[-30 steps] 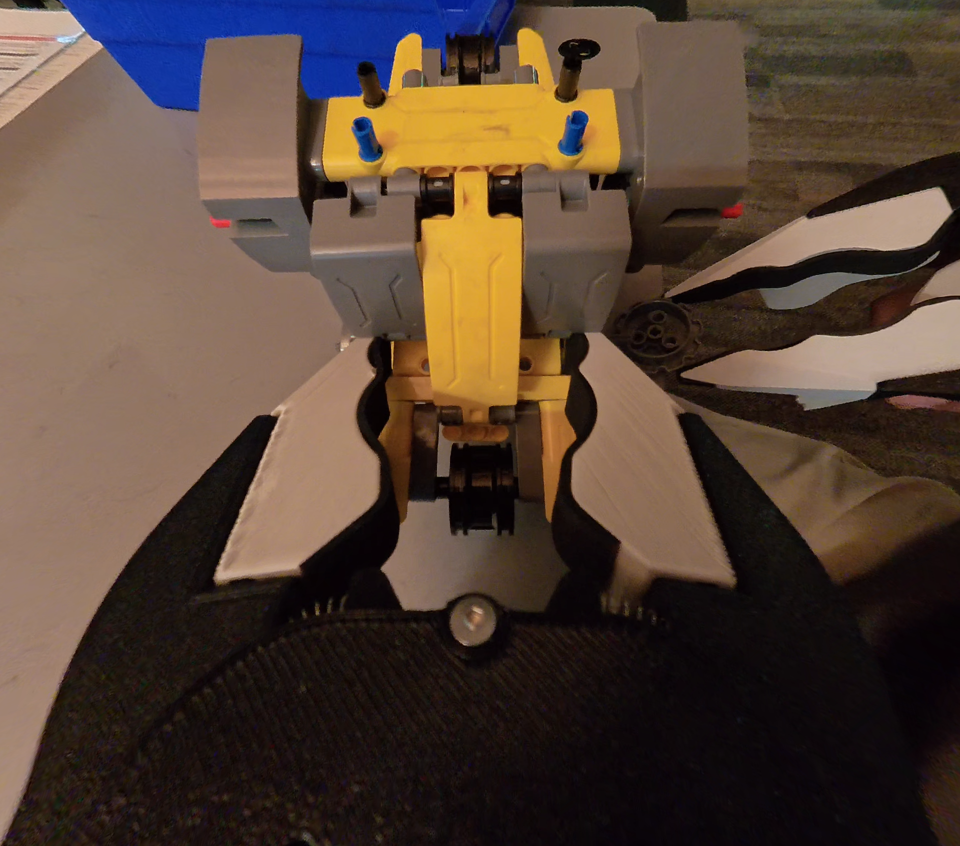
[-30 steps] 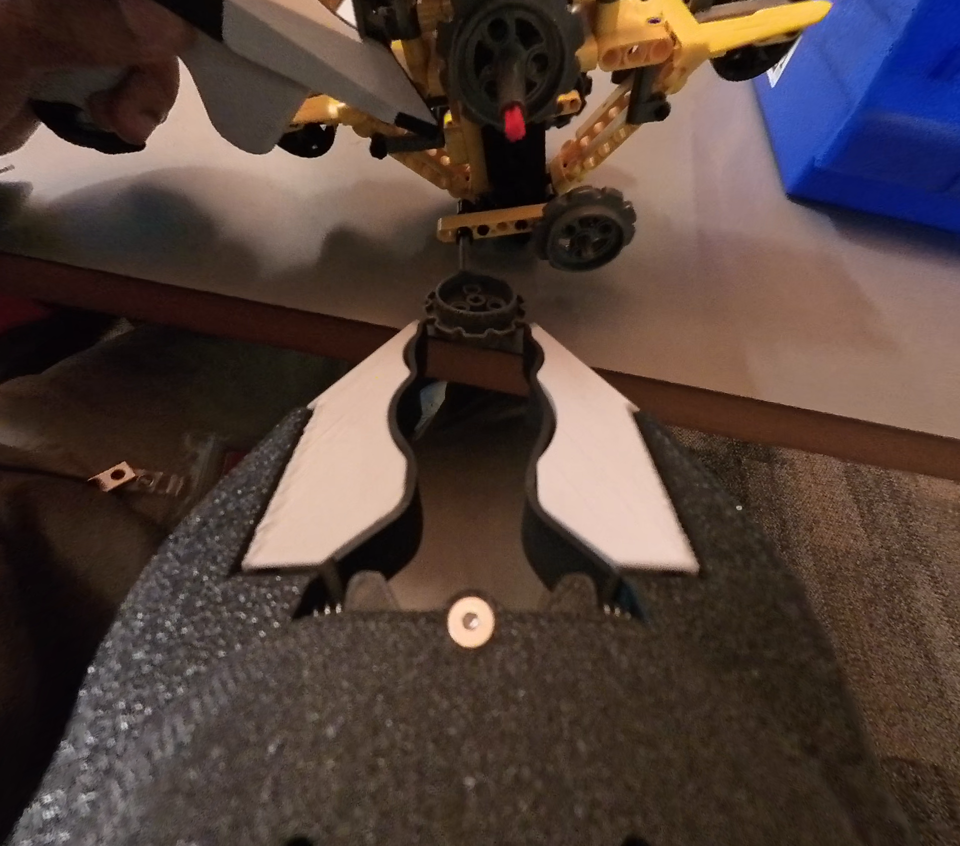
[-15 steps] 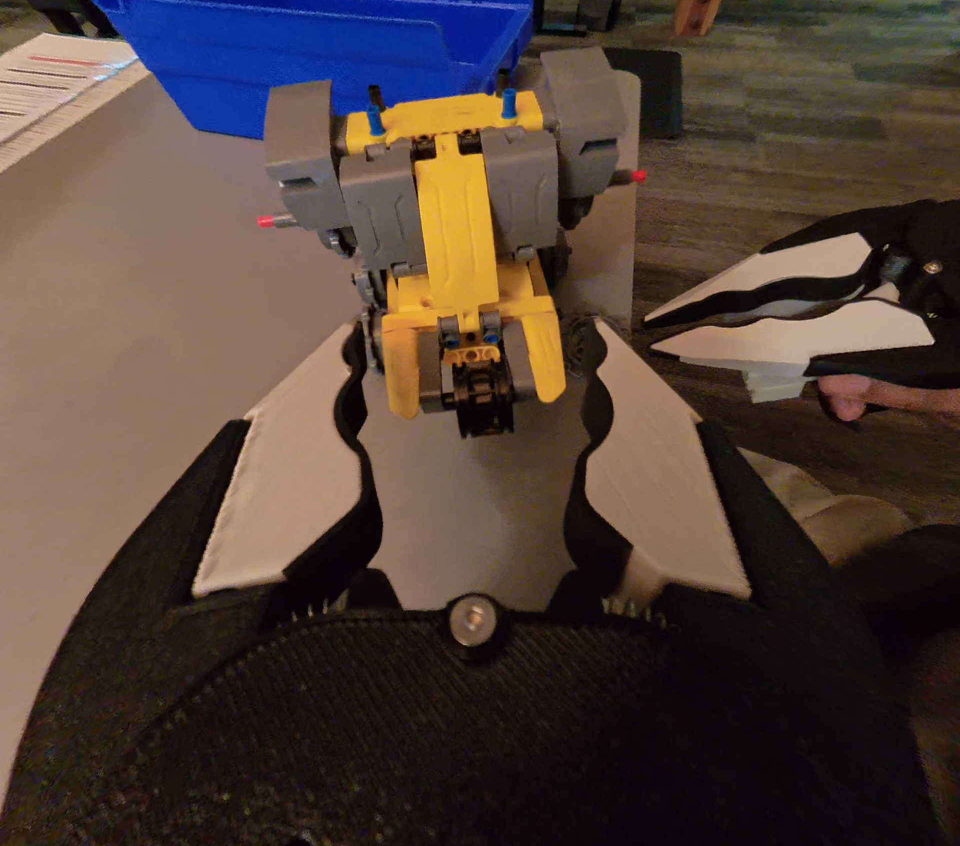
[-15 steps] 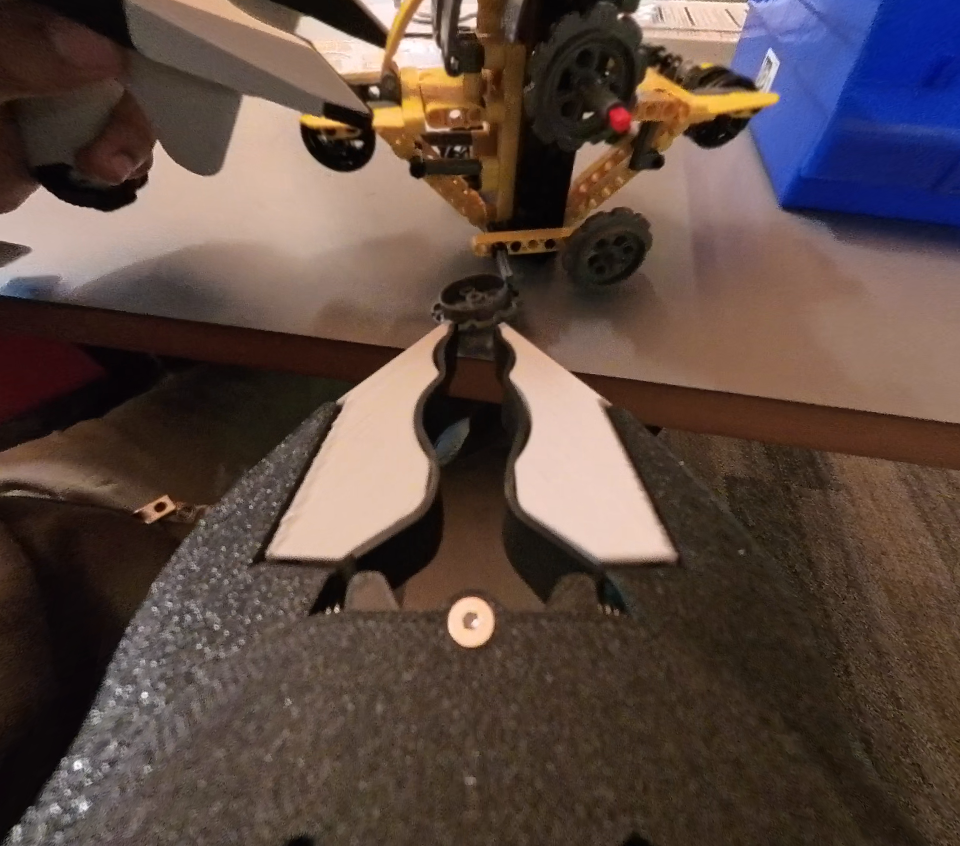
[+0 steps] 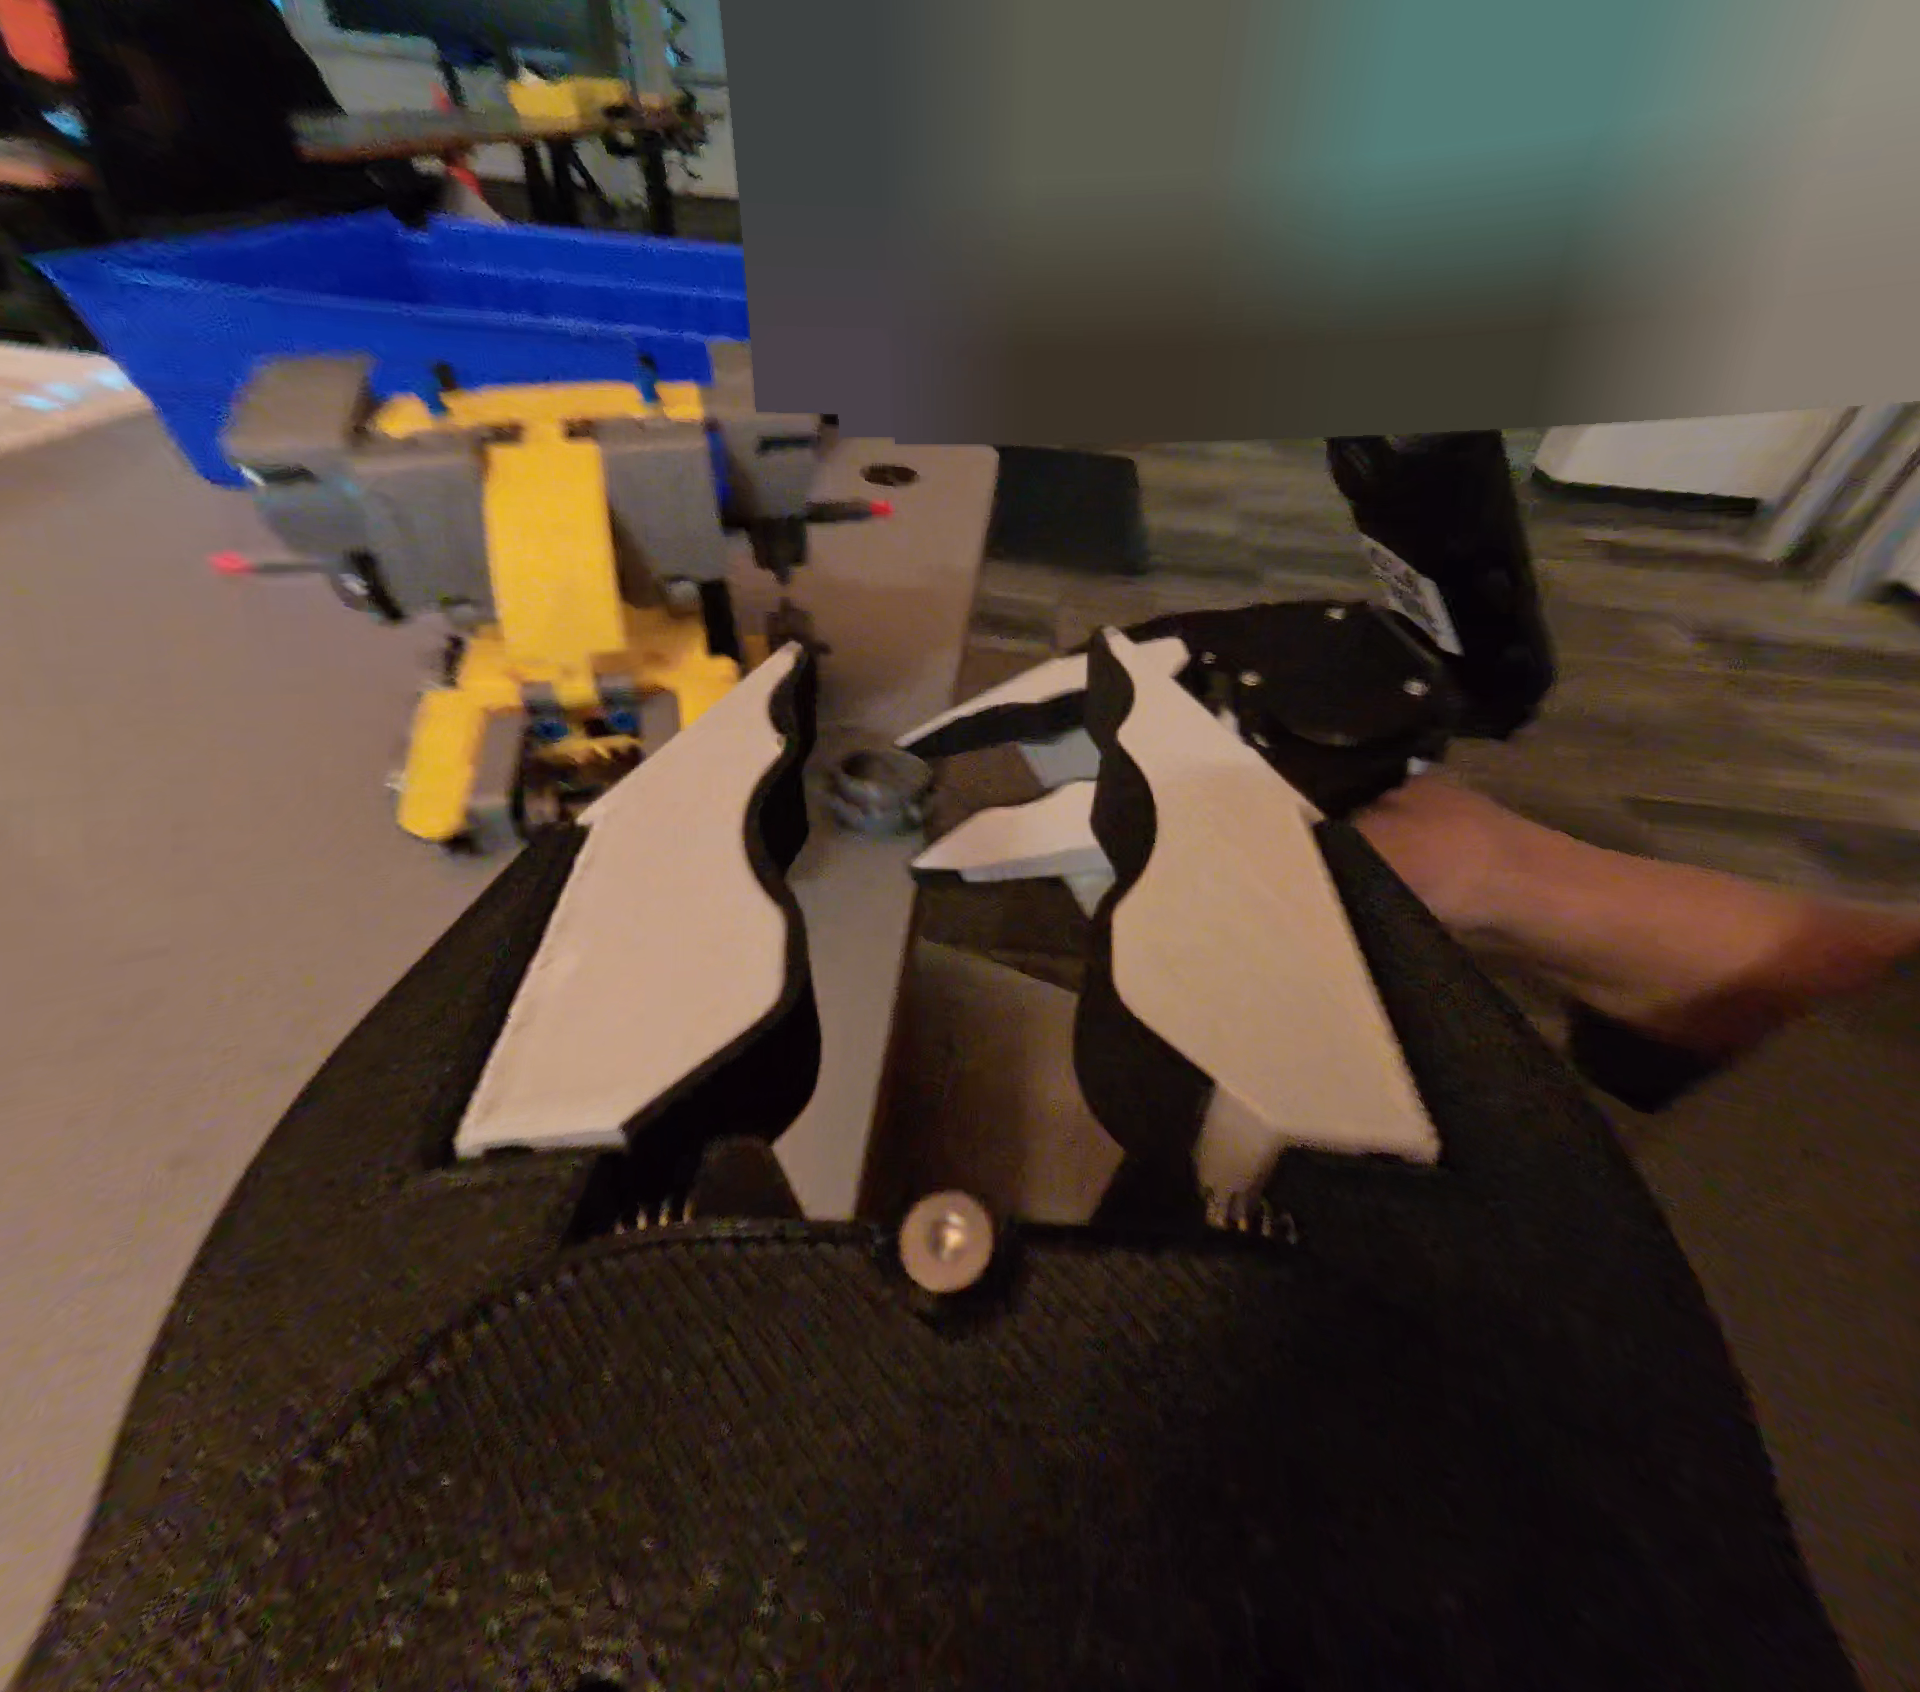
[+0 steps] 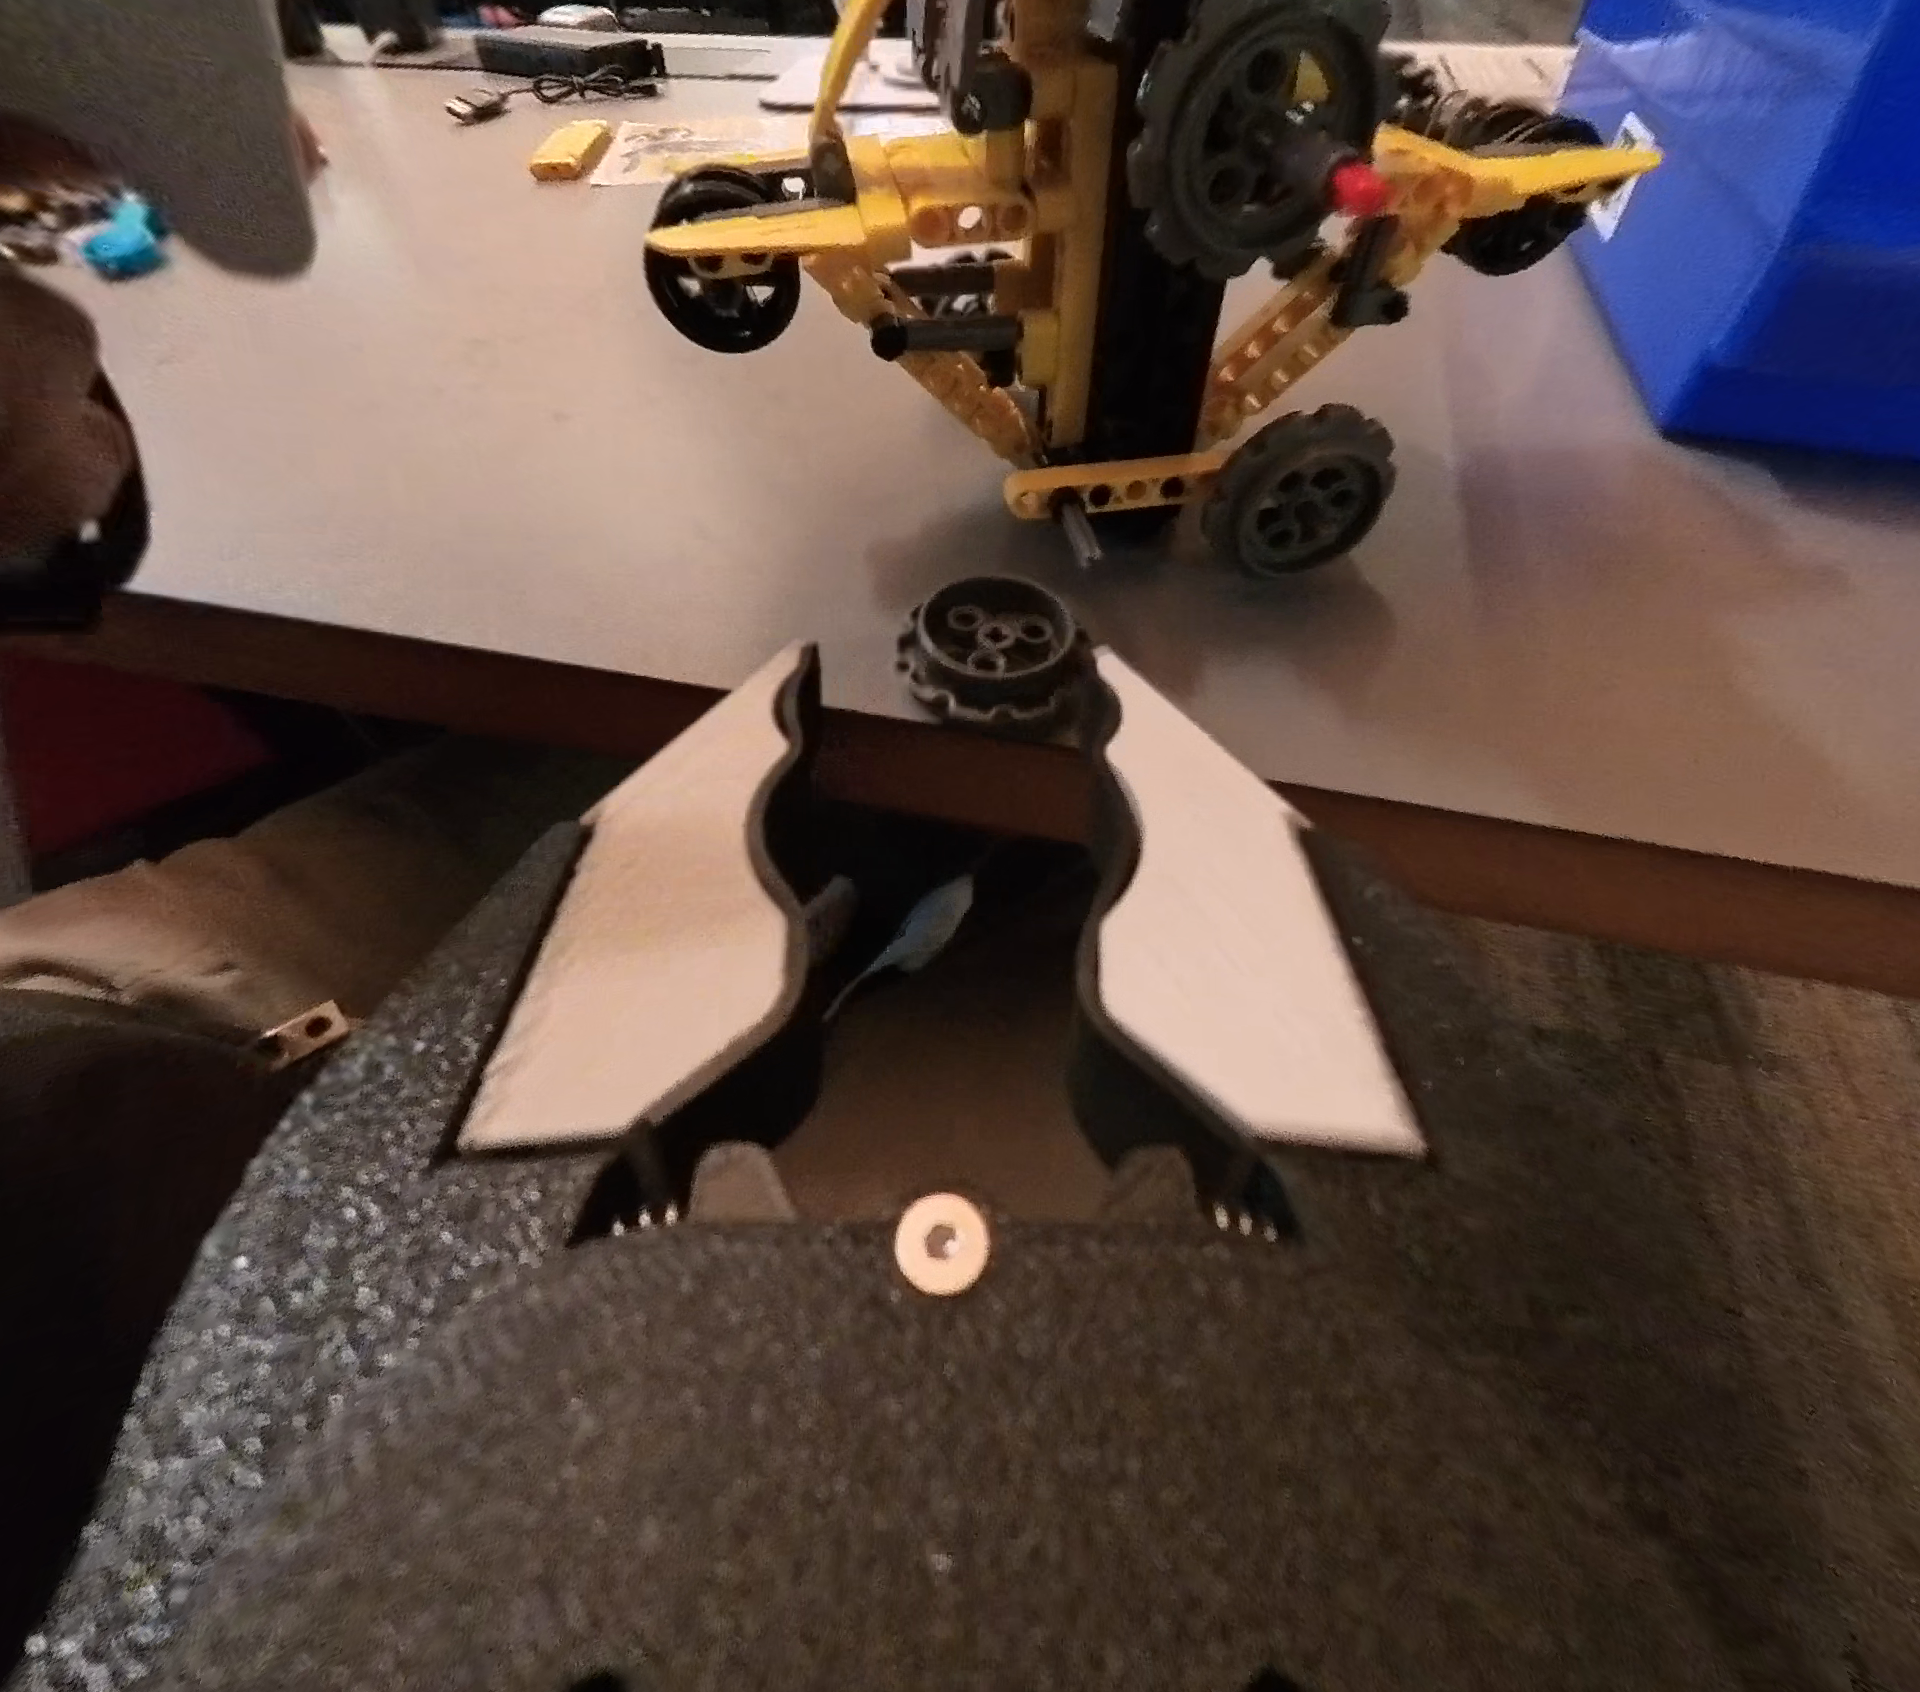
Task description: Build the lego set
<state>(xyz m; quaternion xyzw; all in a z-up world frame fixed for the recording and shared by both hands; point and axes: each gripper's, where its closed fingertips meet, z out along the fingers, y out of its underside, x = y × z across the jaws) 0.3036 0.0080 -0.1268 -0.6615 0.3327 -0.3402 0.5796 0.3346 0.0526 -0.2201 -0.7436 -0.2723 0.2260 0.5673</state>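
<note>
A yellow and grey toy vehicle built of bricks stands on the grey table, left of my left gripper. That gripper is open and holds nothing. A small dark wheel lies on the table just beyond its fingers. In the right wrist view the wheel lies flat at the table edge, by the right fingertip of my right gripper, which is open. The vehicle stands behind it, with a bare axle pointing at the wheel. The right gripper also shows in the left wrist view, its tips at the wheel.
A blue bin stands behind the vehicle, at the right in the right wrist view. The table's brown front edge runs under my right gripper. A cable and a small yellow piece lie far back. A hand holds the right gripper. About 11 cm separates my left fingertips from my right.
My left gripper let go of the vehicle, drew back and swung right towards the wheel. My right gripper, shut on the wheel before, has opened; the wheel now lies on the table.
</note>
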